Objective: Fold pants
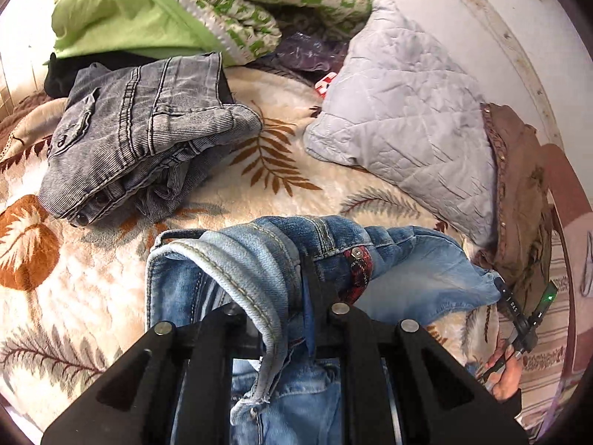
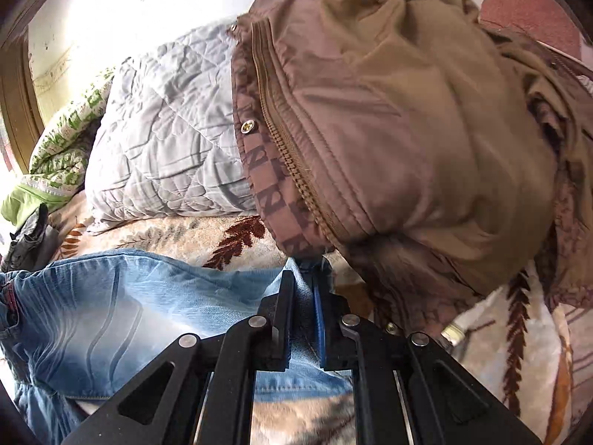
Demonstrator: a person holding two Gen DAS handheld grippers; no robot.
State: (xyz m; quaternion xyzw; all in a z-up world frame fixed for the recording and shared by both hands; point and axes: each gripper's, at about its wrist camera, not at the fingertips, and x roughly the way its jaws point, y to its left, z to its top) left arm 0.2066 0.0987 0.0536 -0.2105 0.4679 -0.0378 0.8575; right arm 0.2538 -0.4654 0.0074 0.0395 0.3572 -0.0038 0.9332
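Blue jeans (image 1: 407,270) are gripped at two points and stretched between the grippers above the leaf-patterned blanket (image 1: 74,333); the left gripper (image 1: 307,296) is closed on bunched denim near the waistband, with a hem draped over its left finger, and the right gripper (image 2: 302,296) is closed to a narrow gap, pinching a thin edge of fabric between its blue-lined pads.

Risks, as I judge them: the right pinch holds only a sliver of cloth, so a sharp pull could slip it free and let that side drop; the brown jacket (image 2: 389,129) lies just ahead of the right jaws, so moving forward could snag its zipper; the draped hem could fall askew and spoil the fold.

From the left jaws the denim runs rightward toward the other gripper; from the right jaws it spreads leftward and low; folded grey jeans (image 1: 141,133) lie ahead-left, well apart.
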